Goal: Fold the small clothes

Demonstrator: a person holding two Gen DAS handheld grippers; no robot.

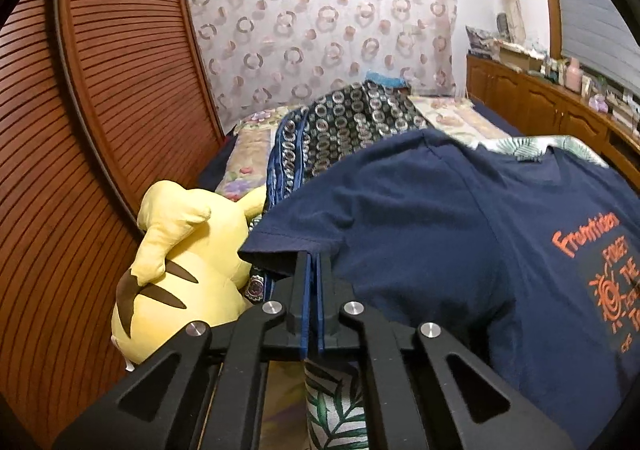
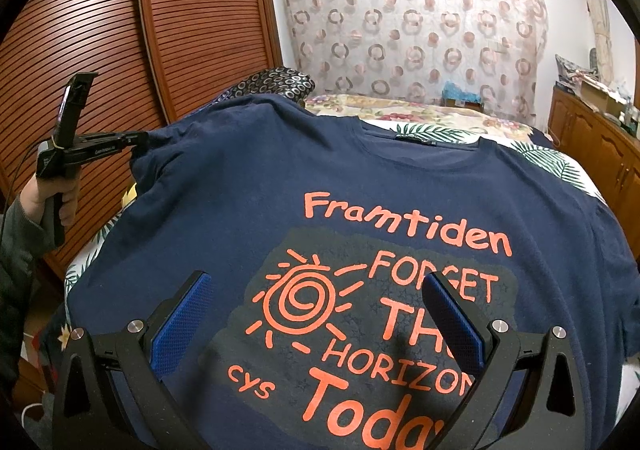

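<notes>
A navy T-shirt [image 2: 224, 218] with orange print lies face up, spread on the bed, collar toward the far side. In the left wrist view my left gripper [image 1: 314, 262] is shut on the hem of the shirt's left sleeve [image 1: 288, 238], with the blue pads pressed together on the cloth. The right wrist view shows the same left gripper [image 2: 138, 140], held by a person's hand [image 2: 60, 194], pinching that sleeve slightly off the bed. My right gripper [image 2: 316, 278] hangs open over the printed chest, its blue pads [image 2: 184, 326] wide apart with nothing between them.
A yellow plush toy [image 1: 188, 262] lies beside the sleeve, against the louvred wooden wardrobe [image 1: 100, 98]. A dark ring-patterned blanket [image 1: 352, 118] is heaped beyond the shirt. Under it lies a leaf-print sheet [image 2: 552, 166]. A wooden cabinet [image 1: 540, 102] with clutter runs along the right.
</notes>
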